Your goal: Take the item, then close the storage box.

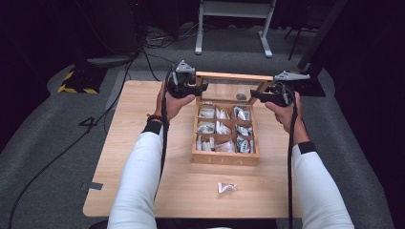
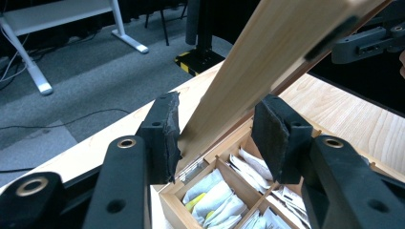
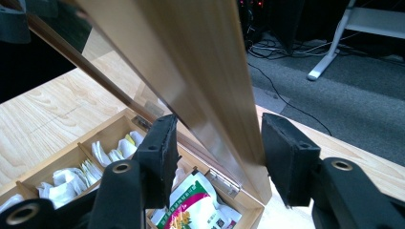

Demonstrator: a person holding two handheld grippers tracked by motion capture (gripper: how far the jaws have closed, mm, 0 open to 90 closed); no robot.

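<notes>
Spanning the middle of the high view, a wooden tabletop (image 1: 143, 157) carries a wooden tea box (image 1: 225, 158) at center, its compartments stuffed with tea bags. Its glass-paned lid (image 1: 233, 76) stands raised at the box's far edge. Left tongs (image 1: 203, 88) and right tongs (image 1: 256, 96) straddle the lid's side rails, jaws spread, not clamped. One loose tea bag (image 1: 227, 187) lies lower center.

A crumpled white packet (image 1: 227, 187) is lying alone near the tabletop's (image 1: 143, 119) front edge. Beyond the far edge, black cables (image 1: 157, 40) are trailing across grey carpet beside a white desk frame (image 1: 234, 19).
</notes>
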